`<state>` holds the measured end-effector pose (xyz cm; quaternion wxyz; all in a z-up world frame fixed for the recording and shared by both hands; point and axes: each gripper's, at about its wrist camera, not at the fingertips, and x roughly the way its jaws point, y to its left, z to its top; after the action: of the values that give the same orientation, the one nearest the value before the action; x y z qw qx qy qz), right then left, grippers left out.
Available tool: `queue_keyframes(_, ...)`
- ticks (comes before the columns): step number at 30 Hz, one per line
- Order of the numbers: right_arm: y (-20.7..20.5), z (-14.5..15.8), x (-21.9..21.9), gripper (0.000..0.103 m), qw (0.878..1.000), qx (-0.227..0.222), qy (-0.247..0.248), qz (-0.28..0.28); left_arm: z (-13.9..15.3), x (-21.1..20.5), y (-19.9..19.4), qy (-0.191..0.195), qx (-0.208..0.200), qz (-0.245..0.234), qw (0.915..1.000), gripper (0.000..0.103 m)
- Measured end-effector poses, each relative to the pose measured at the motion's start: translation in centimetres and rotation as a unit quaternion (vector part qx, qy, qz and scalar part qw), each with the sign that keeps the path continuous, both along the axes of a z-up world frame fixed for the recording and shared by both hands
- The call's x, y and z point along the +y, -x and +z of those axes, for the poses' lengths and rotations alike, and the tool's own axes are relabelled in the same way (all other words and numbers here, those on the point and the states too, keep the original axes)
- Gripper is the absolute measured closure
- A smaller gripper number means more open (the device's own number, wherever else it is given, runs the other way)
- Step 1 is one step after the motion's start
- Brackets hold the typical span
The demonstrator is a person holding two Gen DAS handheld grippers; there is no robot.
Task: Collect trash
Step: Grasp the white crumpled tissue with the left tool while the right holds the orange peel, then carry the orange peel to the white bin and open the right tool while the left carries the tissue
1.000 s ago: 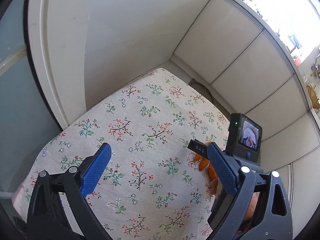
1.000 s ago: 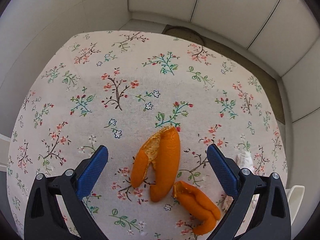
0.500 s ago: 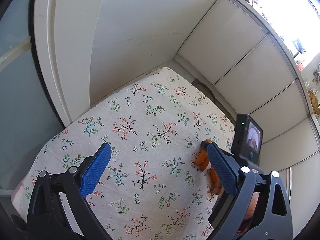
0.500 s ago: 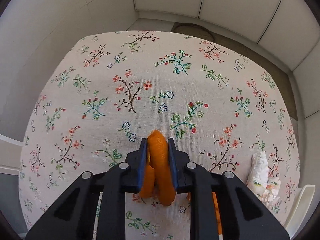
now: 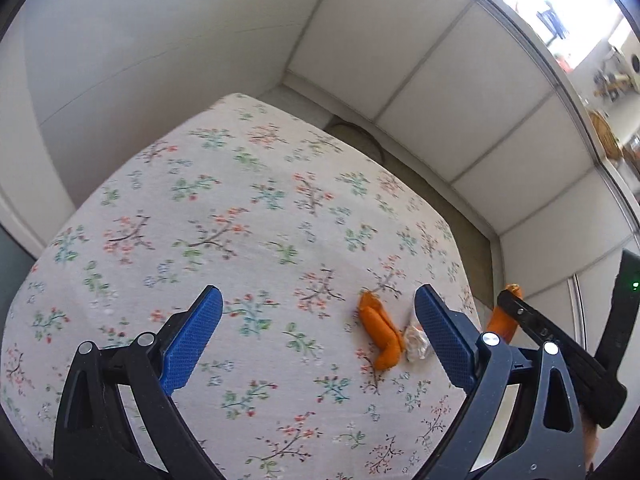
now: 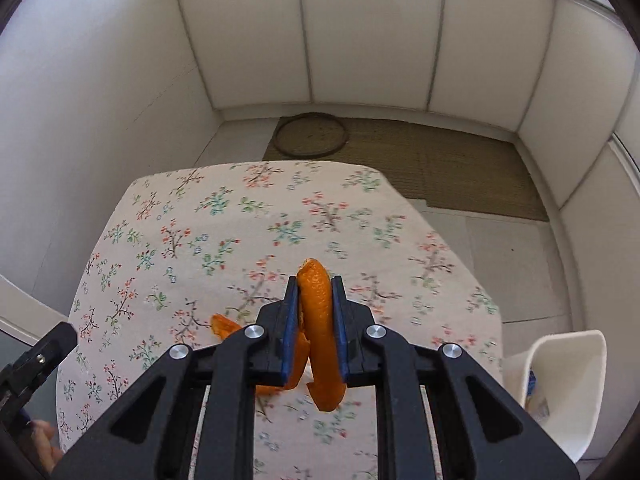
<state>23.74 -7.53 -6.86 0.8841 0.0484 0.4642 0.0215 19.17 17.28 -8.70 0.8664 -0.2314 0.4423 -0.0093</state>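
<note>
I've just lifted the orange peel (image 6: pixel 318 320) off the tabletop (image 6: pixel 208 240), right gripper (image 6: pixel 315 320) pinching it, left gripper (image 5: pixel 316 332) spread; bin (image 6: pixel 560 384) next.

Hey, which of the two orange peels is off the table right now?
The larger peel clamped in the right gripper. The smaller peel lies on the tablecloth beside a crumpled wrapper.

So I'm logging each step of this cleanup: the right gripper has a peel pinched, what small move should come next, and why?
Probably carry it rightward over the white bin and release. The right gripper is shut on the orange peel, already lifted off the floral tablecloth, and the bin stands open just beyond the table's right edge. A second peel and a crumpled wrapper remain.
</note>
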Motion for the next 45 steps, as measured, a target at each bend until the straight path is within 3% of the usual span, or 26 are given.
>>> queue_keyframes(5, 3.9, 0.0, -7.4, 0.087, 0.998, -0.012, -0.030, -0.053, -1.4, -7.0, -1.8, -0.036, 0.000, -0.095, 0.9949, 0.010)
queue_keyframes(12, 5.5, -1.5, -13.1, 0.087, 0.994, 0.012, -0.070, -0.086, -3.8, -13.0, -7.6, -0.059, 0.050, -0.124, 0.9893, 0.015)
queue_keyframes(15, 5.4, -2.0, -14.2, 0.087, 0.993, 0.017, -0.073, -0.086, -5.3, -15.5, -9.8, -0.083, 0.083, -0.140, 0.9831, 0.024)
queue_keyframes(20, 5.7, -2.0, -15.6, 0.087, 0.993, 0.018, -0.088, -0.082, -8.9, -17.4, -11.6, -0.092, 0.159, -0.142, 0.9727, 0.041)
queue_keyframes(24, 5.8, -1.6, -15.4, 0.087, 0.994, 0.013, -0.090, -0.066, -10.3, -17.2, -11.5, -0.101, 0.174, -0.131, 0.9707, 0.052)
queue_keyframes(27, 6.1, -1.2, -15.1, 0.087, 0.994, 0.008, -0.092, -0.055, -9.8, -16.8, -11.0, -0.088, 0.163, -0.135, 0.9734, 0.071)
queue_keyframes(30, 6.5, -0.6, -14.8, 0.087, 0.993, -0.003, -0.102, -0.050, -7.9, -15.7, -10.1, -0.070, 0.129, -0.120, 0.9819, 0.071)
queue_keyframes(36, 7.4, 1.0, -13.6, 0.087, 0.992, -0.026, -0.116, -0.040, -2.3, -13.0, -7.1, -0.084, 0.059, -0.098, 0.9899, 0.071)
queue_keyframes(41, 8.6, 1.9, -12.0, 0.087, 0.992, -0.043, -0.115, -0.028, 1.9, -11.4, -3.3, -0.133, -0.004, -0.083, 0.9876, 0.071)
queue_keyframes(45, 9.9, 2.4, -10.9, 0.087, 0.993, -0.055, -0.104, -0.019, 3.5, -10.0, -0.8, -0.125, -0.029, -0.073, 0.9890, 0.071)
